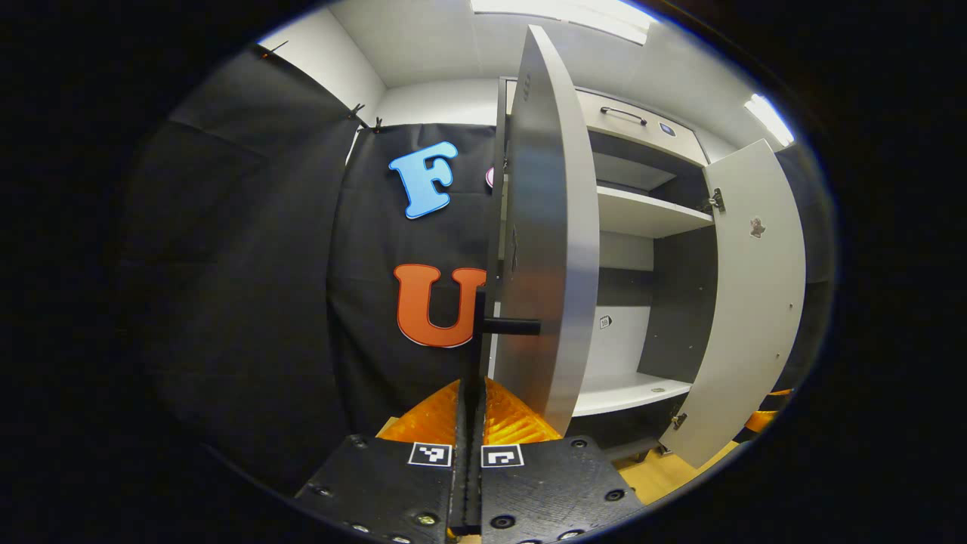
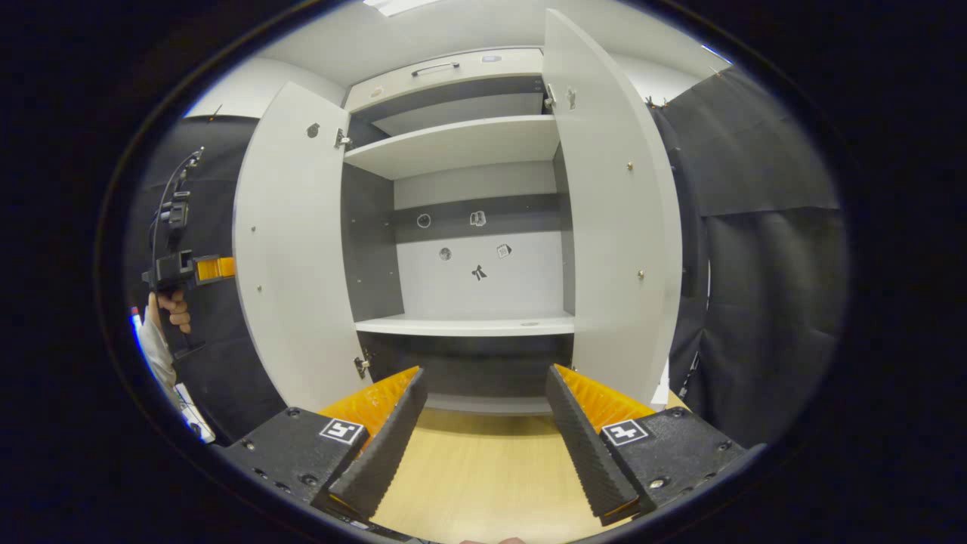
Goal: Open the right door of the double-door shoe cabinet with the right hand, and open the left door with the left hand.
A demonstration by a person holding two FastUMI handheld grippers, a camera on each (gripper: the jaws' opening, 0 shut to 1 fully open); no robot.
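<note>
Finding both pale grey flat-panel cabinet doors, left door (image 2: pixel 291 249) and right door (image 2: pixel 616 219), swung open, I judge the task nearly done: left gripper (image 1: pixel 470 423) clenched on the black bar handle (image 1: pixel 512 326) at 12 o'clock, right gripper (image 2: pixel 483 423) released.

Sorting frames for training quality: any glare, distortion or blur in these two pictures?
Left gripper view: ceiling lights blow out, a soft sheen runs down the left door, fisheye bows its edge. Right gripper view: even light, both doors curve outward, the shelves sharp, the right gripper close but crisp.

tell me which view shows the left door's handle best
The left gripper view: the left door stands edge-on and its dark handle sticks out just beyond the closed jaws. The right gripper view shows that door's inner face, with screw dots.
</note>
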